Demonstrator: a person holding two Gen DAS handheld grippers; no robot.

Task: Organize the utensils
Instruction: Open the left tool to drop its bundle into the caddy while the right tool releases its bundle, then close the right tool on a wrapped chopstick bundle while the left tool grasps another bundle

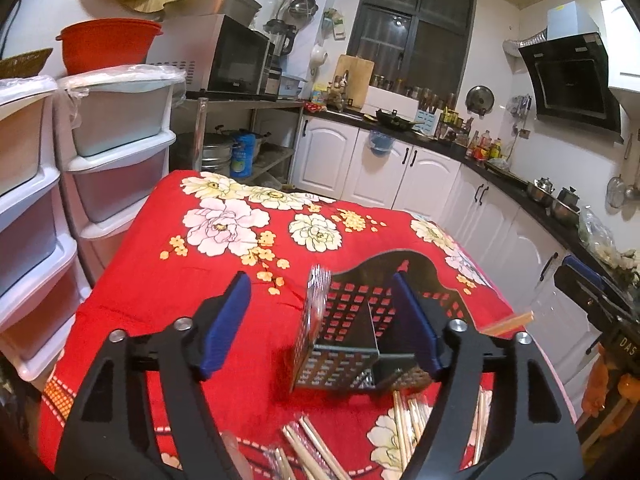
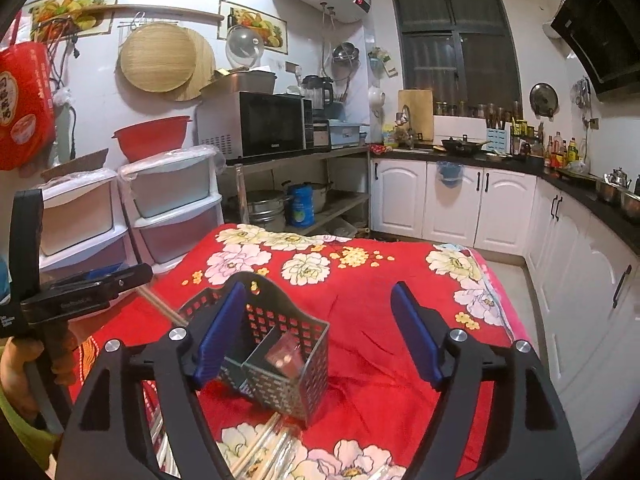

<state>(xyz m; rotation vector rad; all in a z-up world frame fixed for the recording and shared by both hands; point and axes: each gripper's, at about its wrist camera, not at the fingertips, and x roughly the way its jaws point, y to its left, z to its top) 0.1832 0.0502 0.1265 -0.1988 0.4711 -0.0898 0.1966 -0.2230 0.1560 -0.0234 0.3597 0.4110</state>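
We hold both the left gripper [image 1: 320, 320] and right gripper [image 2: 318, 330] open, gripping nothing, at the perforated utensil caddy [image 2: 280, 364]; chopsticks [image 1: 312, 452] lie on the red floral cloth [image 1: 168, 280].

I read both fisheye views as sitting just behind their own fingers, tilted slightly down, facing across the red floral tablecloth [image 1: 208, 288] toward the far window [image 1: 416, 20]. Left wrist view: low and close over the near table edge, with the perforated utensil caddy [image 1: 344, 344] right in front of the lens and the chopsticks [image 1: 308, 452] at the bottom edge. Right wrist view: similar height, set further right, so the same caddy [image 2: 280, 360] falls left of centre. Both views share the caddy, tablecloth, microwave [image 2: 260, 124], drawer units [image 1: 120, 136] at left and white cabinets [image 2: 460, 204] at far right. Each view catches the other gripper at its margin.
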